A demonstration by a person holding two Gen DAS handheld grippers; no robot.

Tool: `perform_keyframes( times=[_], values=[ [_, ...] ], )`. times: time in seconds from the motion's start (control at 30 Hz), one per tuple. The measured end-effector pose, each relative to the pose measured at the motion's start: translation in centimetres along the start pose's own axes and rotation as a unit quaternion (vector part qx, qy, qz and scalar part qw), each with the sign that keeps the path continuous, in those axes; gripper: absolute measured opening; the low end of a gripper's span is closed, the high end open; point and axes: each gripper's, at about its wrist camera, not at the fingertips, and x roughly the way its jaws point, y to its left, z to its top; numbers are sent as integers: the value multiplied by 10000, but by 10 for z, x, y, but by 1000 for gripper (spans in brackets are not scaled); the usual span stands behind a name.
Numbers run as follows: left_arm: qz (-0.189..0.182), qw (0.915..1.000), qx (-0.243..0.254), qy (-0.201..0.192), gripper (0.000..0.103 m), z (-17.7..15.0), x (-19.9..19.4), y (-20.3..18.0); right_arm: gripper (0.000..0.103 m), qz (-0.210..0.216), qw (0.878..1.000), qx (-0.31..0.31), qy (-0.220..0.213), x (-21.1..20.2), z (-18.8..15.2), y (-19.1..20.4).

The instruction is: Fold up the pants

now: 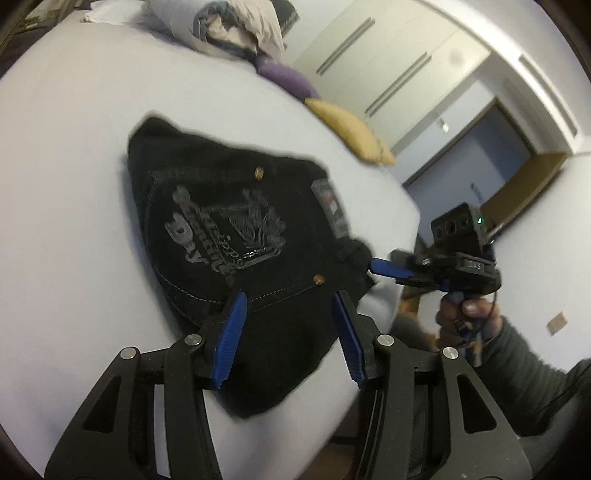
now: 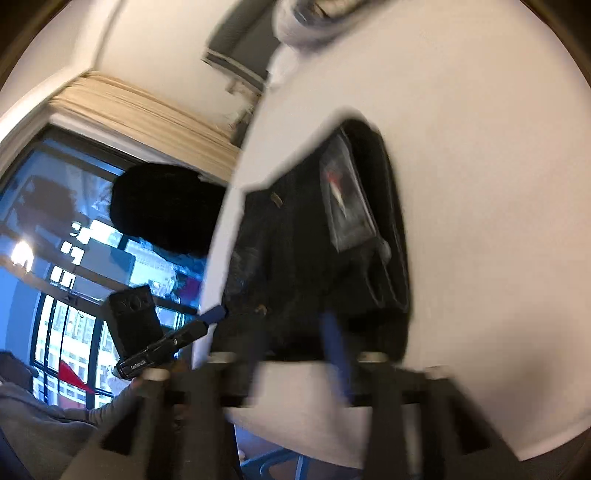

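Nearest in the left wrist view, the left gripper (image 1: 291, 302) hovers over the near edge of one pair of black pants (image 1: 236, 236), its two blue-padded fingers (image 1: 231, 339) spread wide with nothing between them. The pants lie folded into a compact bundle on the bed (image 1: 74, 166), close to its right edge, back pocket up with a grey printed crest, two brass rivets and one label patch by the waistband. At the right end of the bundle the right gripper (image 1: 384, 267) reaches in from beyond the bed edge, held by the right hand (image 1: 469, 314); one blue fingertip touches or nearly touches the waistband corner, and I cannot tell whether its fingers are apart or pressed together. In the right wrist view everything is smeared by motion: its own fingers (image 2: 334, 354) seem to straddle the near edge of the pants, but their spacing is not readable. Farther along the right side of the bed sit one yellow cushion (image 1: 351, 129) and one purple cushion (image 1: 288, 77), and at the far end lies a heap of rolled bedding (image 1: 236, 26). Beyond stands a white wardrobe (image 1: 388, 55).
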Motion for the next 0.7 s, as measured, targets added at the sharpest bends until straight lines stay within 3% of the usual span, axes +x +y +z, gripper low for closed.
perform_keyframes(
  times=[0.03,0.1,0.13,0.23,0.4,0.53,0.6,0.67,0.7],
  values=[
    [101,9998,-51,-152,83,1,-9,0,80,-44,9999,36,-146,-7,8,-2],
    [466,9973,-315,-465,101,2,-26,12,81,-208,9996,151,-150,-8,25,-14],
    [472,9961,-502,-549,101,3,-30,21,81,-281,9993,217,-88,-5,30,-21],
    [473,9929,-1047,-308,101,10,-27,49,81,-264,9985,454,163,17,47,-41],
    [328,9901,-1309,376,101,20,10,64,79,-79,9963,716,460,49,58,-65],
    [340,9883,-1289,736,99,31,44,64,68,-143,9953,634,725,69,64,-59],
    [296,9858,-1401,879,97,38,55,68,48,-422,9942,508,853,78,64,-55],
    [340,9839,-1496,919,80,44,59,71,42,-562,9937,482,839,81,64,-53],
    [481,9825,-1505,989,57,48,62,72,39,-632,9937,451,807,81,63,-51]
  ],
)
